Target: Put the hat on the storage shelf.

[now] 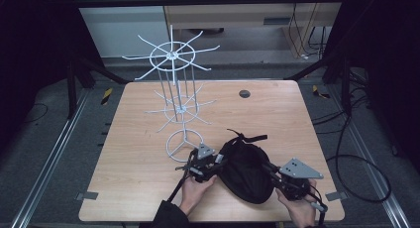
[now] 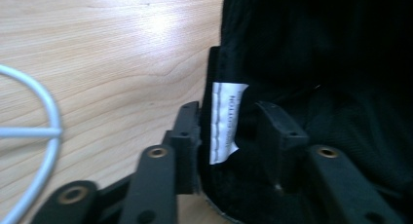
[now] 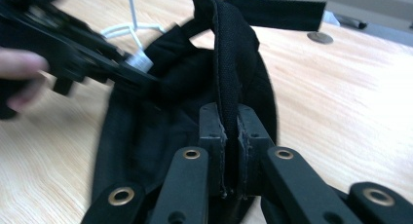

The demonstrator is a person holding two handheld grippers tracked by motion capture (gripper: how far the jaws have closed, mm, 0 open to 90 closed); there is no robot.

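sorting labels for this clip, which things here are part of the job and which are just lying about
In the job:
black cap, pinched at its edge by the right gripper
left gripper, jaws open astride the cap's edge with the white label
white wire rack, likely

Lying about:
round dark disc on the table

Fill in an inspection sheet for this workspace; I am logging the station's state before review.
Surface: light wooden table, dark round plug near its far edge.
Job's things: black fabric cap with white label; white wire display stand upright behind it.
Clutter: nothing seen.
Grippers: left gripper open astride the cap's edge; right gripper shut on the cap's edge.
Cables: black cables on the floor, right.
Surroundings: grey floor rails, dark frame.
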